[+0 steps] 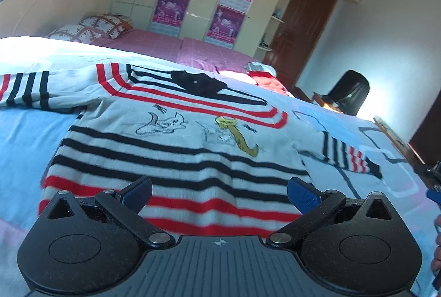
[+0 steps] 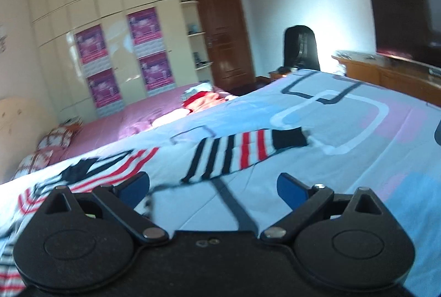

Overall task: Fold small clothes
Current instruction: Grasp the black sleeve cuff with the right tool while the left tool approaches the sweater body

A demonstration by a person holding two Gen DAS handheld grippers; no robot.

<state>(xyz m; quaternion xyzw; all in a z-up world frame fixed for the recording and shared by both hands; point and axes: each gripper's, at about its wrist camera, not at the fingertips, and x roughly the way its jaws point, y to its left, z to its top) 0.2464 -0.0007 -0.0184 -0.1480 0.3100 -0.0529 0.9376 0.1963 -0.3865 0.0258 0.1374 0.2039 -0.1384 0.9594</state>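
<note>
Left gripper point(image 1: 219, 193): nearest the lens; jaws spread wide, nothing between them, poised above the near hem.
Right gripper point(image 2: 213, 188): jaws likewise wide apart and empty, over bare cover just short of the right sleeve point(image 2: 242, 152).
Sweater point(image 1: 171, 137): small striped knit, white with black and red bands and cartoon embroidery on the chest; lies face up and spread flat on the bed cover point(image 1: 24, 137), black collar point(image 1: 199, 83) at the far side, hem point(image 1: 176, 211) near.
Sleeves: both extended outward, left sleeve point(image 1: 26, 91) to the far left, right sleeve toward the right edge.
Handling, judged: light, soft, limp; will drape and sag when lifted, not fragile, knit unlikely to slip from the pads.
Hold points, judged: sleeve cuff or shoulder seam for the first inward fold; hem corners afterwards.
Surroundings: other clothes point(image 2: 202, 101) heaped far off on the pink sheet.
</note>
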